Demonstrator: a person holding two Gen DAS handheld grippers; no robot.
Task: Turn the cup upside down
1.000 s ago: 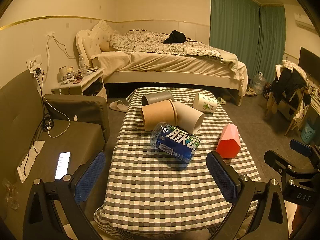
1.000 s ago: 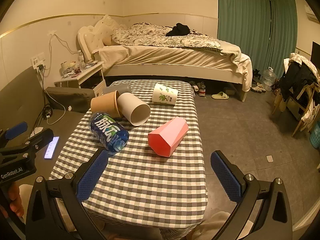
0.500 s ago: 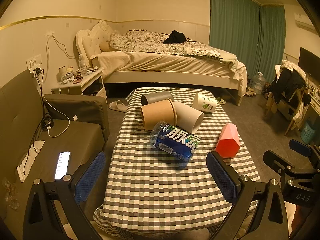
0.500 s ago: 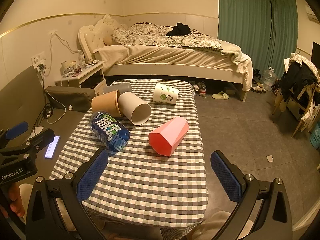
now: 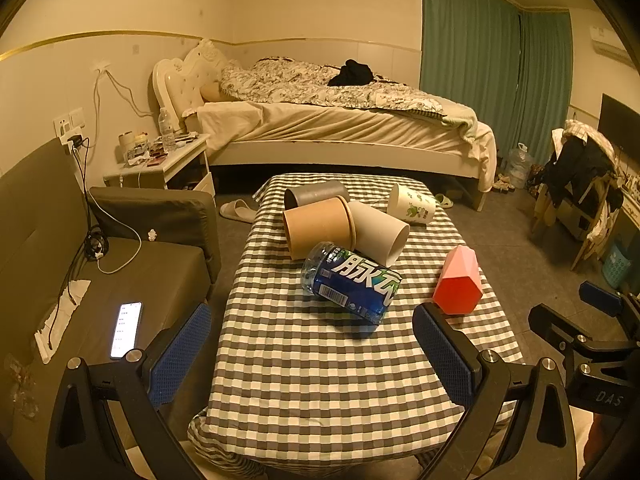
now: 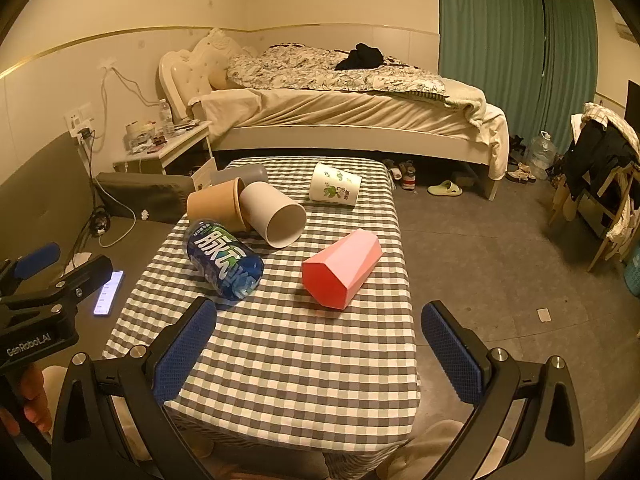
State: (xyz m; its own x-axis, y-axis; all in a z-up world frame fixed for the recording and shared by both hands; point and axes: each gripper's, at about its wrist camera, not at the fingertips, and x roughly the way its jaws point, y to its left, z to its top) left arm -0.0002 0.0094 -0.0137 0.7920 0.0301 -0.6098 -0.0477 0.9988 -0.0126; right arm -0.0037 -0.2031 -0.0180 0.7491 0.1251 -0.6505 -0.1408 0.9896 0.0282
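Two grippers hang wide open at the near end of the worktop, nothing between their blue pads. The left gripper sits low over the near edge; the right gripper does the same from the other side, its right finger out past the checked cloth, over the floor. Neither touches a thing.

Moving outward, the nearest item is the blue bottle, lying on its side mid-cloth, label up. Just to its right, apart from it, lies the pink faceted cup, tipped over, its flat base pointing toward the right wrist camera. Behind the bottle there's a huddle: the brown paper cup and the white cup, both on their sides and pressed together, the bottle's far end right against them. The grey cup lies behind those. Alone at the far right, the white cup with green print, also toppled. Beyond the worktop stands the bed.
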